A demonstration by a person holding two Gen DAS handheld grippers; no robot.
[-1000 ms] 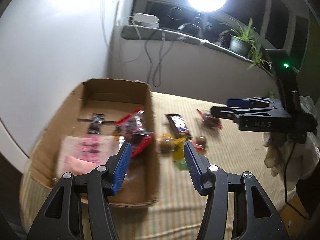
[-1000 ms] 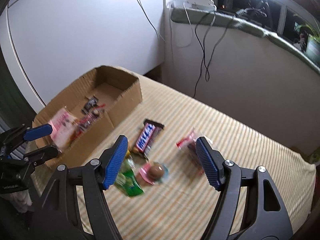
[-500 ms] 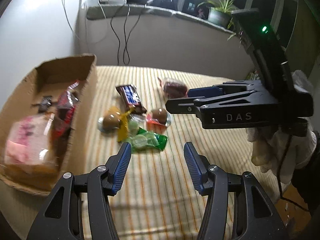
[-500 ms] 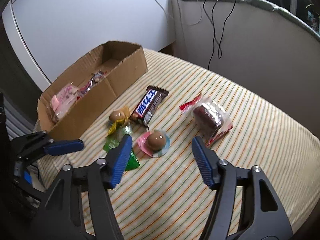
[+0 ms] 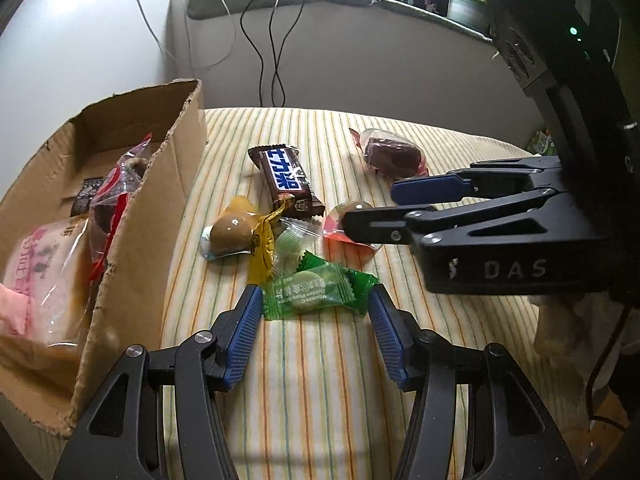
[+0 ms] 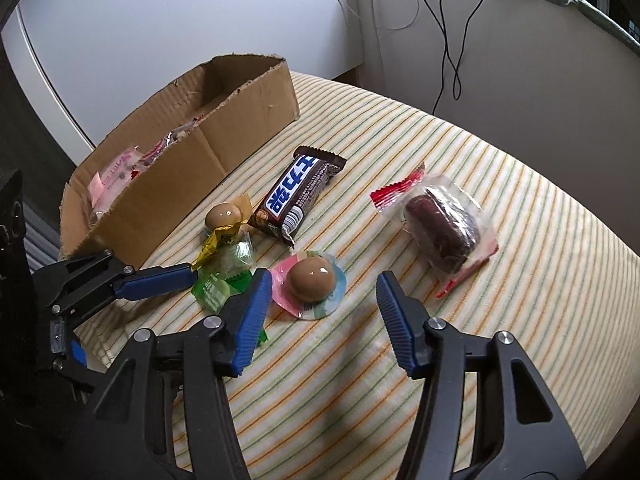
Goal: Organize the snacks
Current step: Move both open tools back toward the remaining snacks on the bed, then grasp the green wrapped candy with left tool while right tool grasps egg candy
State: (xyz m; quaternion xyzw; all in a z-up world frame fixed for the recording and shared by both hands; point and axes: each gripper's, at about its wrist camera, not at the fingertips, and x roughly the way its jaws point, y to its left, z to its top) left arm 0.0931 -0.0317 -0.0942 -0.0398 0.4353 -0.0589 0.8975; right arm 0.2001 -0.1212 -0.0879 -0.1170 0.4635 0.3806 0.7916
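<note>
your left gripper (image 5: 314, 320) is spread wide with the green candy (image 5: 316, 290) between its pads, not pinched; your right gripper (image 6: 320, 312) has just been closing yet grips nothing, the round chocolate (image 6: 312, 280) sitting just ahead of its jaws; the chocolate bar (image 6: 298, 194) lies on the striped cloth (image 6: 500, 320) beside the cardboard box (image 6: 224, 148).

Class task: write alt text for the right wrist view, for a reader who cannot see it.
The open right gripper, its jaws just closing, frames a round chocolate candy in a pink-and-blue cup on a striped cloth. Nearby lie a chocolate bar, a wrapped brown cake and green candies, beside a cardboard box of snacks.
</note>
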